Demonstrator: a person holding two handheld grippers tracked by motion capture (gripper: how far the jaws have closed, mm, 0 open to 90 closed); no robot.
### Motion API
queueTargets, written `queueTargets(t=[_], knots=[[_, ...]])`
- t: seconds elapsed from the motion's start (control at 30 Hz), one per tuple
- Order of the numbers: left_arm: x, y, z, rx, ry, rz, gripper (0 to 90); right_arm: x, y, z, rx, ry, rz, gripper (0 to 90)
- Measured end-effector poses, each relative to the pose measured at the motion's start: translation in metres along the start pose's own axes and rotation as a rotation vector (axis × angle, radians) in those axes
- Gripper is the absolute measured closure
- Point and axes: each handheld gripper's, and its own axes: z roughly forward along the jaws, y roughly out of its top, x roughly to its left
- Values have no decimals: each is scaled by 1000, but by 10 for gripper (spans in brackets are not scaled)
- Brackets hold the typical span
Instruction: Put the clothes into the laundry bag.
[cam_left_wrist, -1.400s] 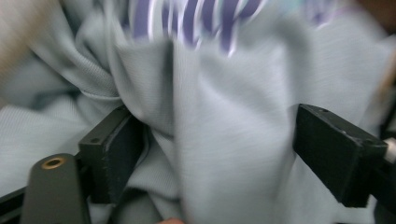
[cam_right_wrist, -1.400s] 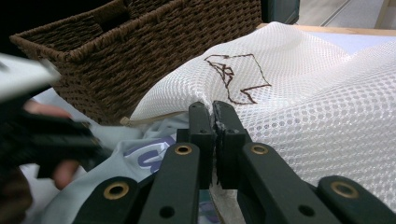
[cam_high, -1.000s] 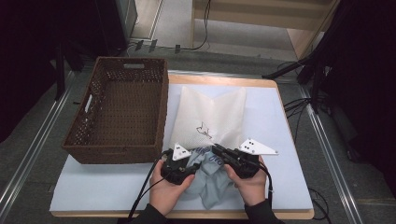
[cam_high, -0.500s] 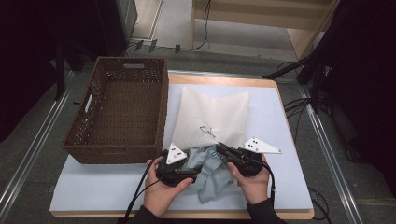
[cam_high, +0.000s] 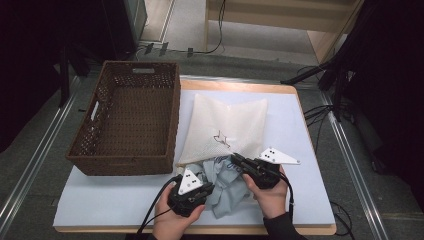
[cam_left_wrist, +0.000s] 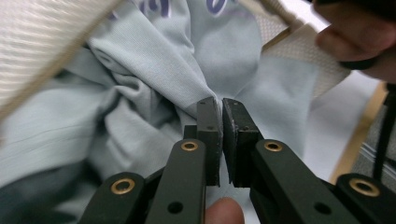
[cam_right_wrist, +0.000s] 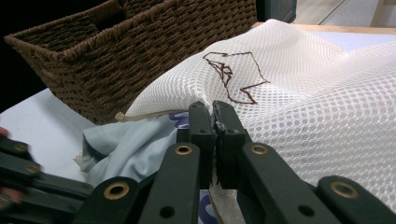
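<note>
Since the earlier frame, left claw (cam_left_wrist: 220, 105) has just closed, pinching pale blue garment (cam_high: 227, 192) at lower centre; right claw (cam_right_wrist: 213, 111) pinches mesh bag (cam_high: 227, 127) rim. Thin fabric may slip free, bunching at the opening.

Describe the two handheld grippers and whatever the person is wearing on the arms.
Both are black. The left gripper and right gripper each carry a pale grey three-cornered plate with small dark dots on top. Flat black linkage arms with brass-coloured rivets end in blocky dark pads. A black cable trails from the left one. A dark sleeve covers the right forearm.
</note>
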Motion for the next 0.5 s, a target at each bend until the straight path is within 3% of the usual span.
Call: queueTargets(t=[0.03, 0.17, 0.27, 0.33, 0.43, 0.5], knots=[[4, -1, 14, 32, 17, -19, 873, 0, -1, 0, 1, -2, -2, 883], [12, 1, 34, 58, 38, -79, 888, 2, -2, 1, 6, 2, -4, 882], [11, 6, 38, 67, 46, -72, 892, 3, -2, 2, 10, 7, -2, 883], [10, 16, 44, 51, 90, -45, 896, 3, -2, 2, 10, 8, -3, 883], [12, 24, 49, 43, 103, -39, 898, 5, -2, 3, 12, 11, -4, 883], [14, 31, 54, 9, 112, -50, 898, 6, -2, 3, 11, 11, -11, 883]])
